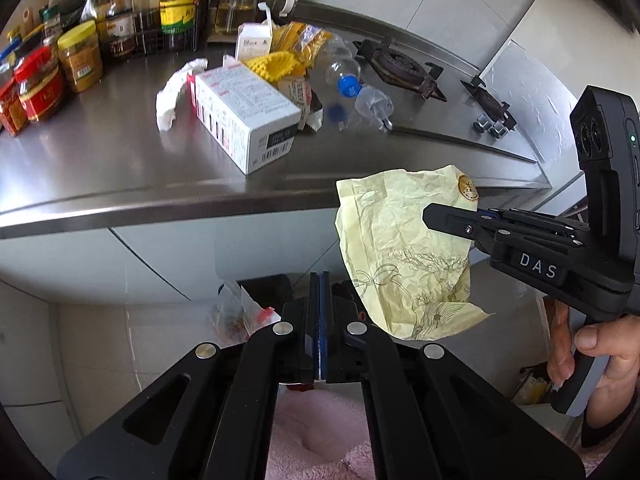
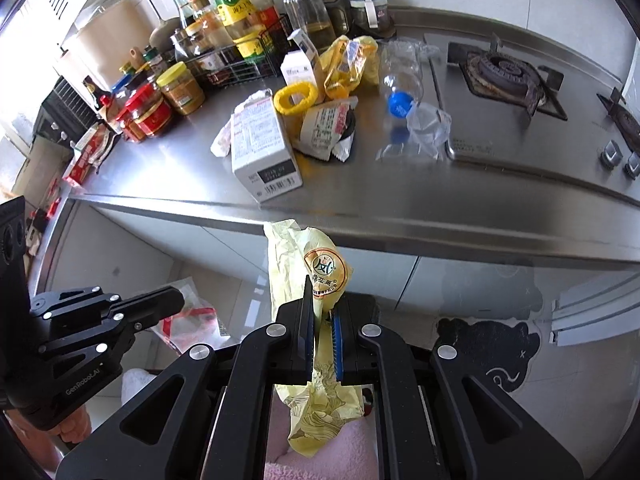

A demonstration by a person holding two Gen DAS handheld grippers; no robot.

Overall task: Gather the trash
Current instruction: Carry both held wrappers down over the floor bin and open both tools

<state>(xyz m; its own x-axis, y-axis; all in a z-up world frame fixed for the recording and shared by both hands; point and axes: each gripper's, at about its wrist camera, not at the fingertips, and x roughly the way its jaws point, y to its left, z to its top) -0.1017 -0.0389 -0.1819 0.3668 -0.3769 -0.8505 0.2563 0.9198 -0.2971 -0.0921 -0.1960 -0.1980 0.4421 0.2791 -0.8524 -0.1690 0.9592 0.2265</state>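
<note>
My right gripper (image 2: 322, 300) is shut on a crumpled pale-yellow paper wrapper (image 2: 316, 252) and holds it in the air in front of the steel counter's edge (image 2: 360, 216). The left wrist view shows the same wrapper (image 1: 400, 248) pinched by the right gripper (image 1: 430, 216), with a hand on its handle. My left gripper (image 1: 320, 278) is shut with nothing between its pads, just left of the wrapper; it also shows in the right wrist view as the left gripper (image 2: 172, 300). More trash lies on the counter: a white box (image 1: 244, 120), a crumpled tissue (image 1: 172, 96) and a squashed plastic bottle (image 1: 348, 80).
Jars and sauce bottles (image 1: 80, 56) crowd the counter's back left, partly in a wire rack. A gas stove (image 2: 504, 72) takes up the right side. On the floor below lie a clear plastic bag with red print (image 2: 192, 312) and a black cat-shaped mat (image 2: 488, 352).
</note>
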